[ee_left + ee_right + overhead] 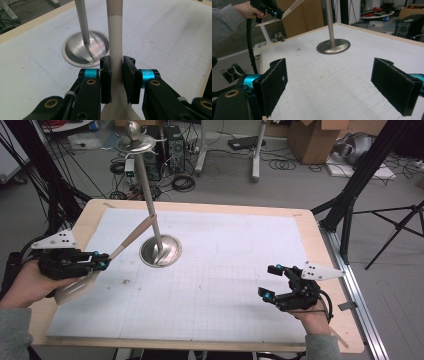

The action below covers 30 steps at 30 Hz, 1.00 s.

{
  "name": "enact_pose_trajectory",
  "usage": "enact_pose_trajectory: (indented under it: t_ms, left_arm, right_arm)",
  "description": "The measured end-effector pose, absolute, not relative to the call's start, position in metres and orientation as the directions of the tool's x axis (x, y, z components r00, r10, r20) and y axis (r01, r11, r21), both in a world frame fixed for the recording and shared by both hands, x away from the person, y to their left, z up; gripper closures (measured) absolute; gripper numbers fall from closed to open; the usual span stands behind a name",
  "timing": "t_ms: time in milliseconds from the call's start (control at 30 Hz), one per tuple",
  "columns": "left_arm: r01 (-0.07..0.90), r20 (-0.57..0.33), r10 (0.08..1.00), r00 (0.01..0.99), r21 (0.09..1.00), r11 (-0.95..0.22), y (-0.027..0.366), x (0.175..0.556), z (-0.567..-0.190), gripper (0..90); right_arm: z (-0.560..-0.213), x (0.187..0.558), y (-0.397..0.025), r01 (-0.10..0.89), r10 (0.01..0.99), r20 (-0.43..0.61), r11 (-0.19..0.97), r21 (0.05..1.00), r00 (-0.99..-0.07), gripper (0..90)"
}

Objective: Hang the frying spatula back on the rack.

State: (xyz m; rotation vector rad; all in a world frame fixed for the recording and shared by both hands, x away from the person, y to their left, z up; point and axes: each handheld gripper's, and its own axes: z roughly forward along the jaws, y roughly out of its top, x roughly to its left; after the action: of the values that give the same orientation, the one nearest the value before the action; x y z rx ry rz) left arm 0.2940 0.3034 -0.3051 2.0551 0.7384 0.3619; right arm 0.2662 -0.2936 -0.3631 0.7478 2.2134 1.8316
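While you hold both grippers over the table (pixel 210 330), this is how things stand:
Left gripper (pixel 102 262): at 9 o'clock of the table, your jaws are clamped on the spatula (pixel 131 239).
Spatula: its neck sits squarely between your two pads (pixel 105 82), the broad blade trailing back under your hand and the handle running out toward 1 o'clock.
Handle tip: it meets the pole of the metal stand (pixel 160 250), partway up; whether it touches, you cannot tell.
Stand: its round base rests on the white sheet (pixel 240 285), left of the centre.
Right gripper (pixel 270 282): at 4 o'clock, your jaws are spread wide, holding nothing, above the sheet.
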Motion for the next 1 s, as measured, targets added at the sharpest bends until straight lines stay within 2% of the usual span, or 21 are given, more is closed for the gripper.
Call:
enact_pose_trajectory:
  t_ms: [567, 1000]
  left_arm:
    - [0.33, -0.01, 0.606, 0.796, 0.846, -0.419, 0.322, 0.304, -0.299, 77.2]
    - [0.311, -0.026, 0.603, 0.797, 0.874, -0.373, 0.339, 0.31, -0.292, 77.2]
  right_arm:
    - [-0.369, 0.269, -0.296, 0.288, 0.488, 0.193, 0.125, 0.95, -0.851, 12.7]
    - [-0.376, 0.274, -0.301, 0.313, 0.499, 0.213, 0.123, 0.942, -0.84, 12.7]
